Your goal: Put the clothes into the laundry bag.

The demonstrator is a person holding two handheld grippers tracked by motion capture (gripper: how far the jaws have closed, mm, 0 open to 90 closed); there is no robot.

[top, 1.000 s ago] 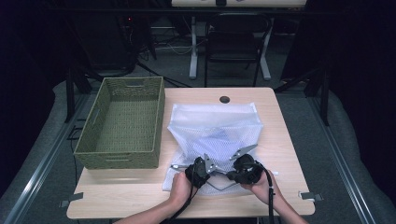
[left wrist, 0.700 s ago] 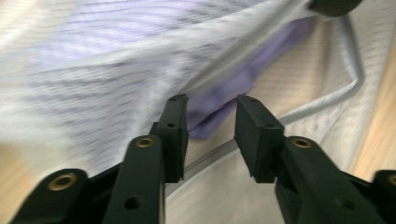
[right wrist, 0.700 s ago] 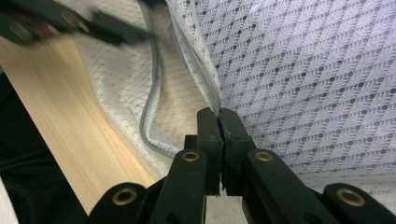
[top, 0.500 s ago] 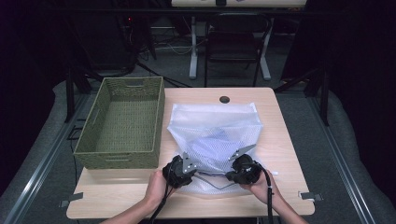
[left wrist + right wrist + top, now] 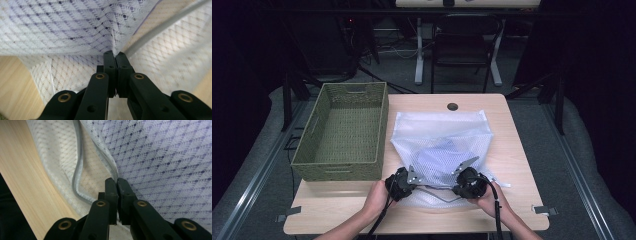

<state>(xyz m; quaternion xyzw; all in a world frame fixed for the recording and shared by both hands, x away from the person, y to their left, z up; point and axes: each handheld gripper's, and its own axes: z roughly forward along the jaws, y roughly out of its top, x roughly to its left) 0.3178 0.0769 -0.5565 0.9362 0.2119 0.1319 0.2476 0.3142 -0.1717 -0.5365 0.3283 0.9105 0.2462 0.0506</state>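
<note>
You are holding your left gripper (image 5: 408, 176) and right gripper (image 5: 462, 173) side by side, both jaws pinched closed.

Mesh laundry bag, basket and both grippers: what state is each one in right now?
Mesh laundry bag: lying on the table, near edge pinched, bluish cloth inside.
Wicker basket: upright, empty.
Left gripper: jaws shut on mesh.
Right gripper: jaws shut on mesh by the zipper.
</note>
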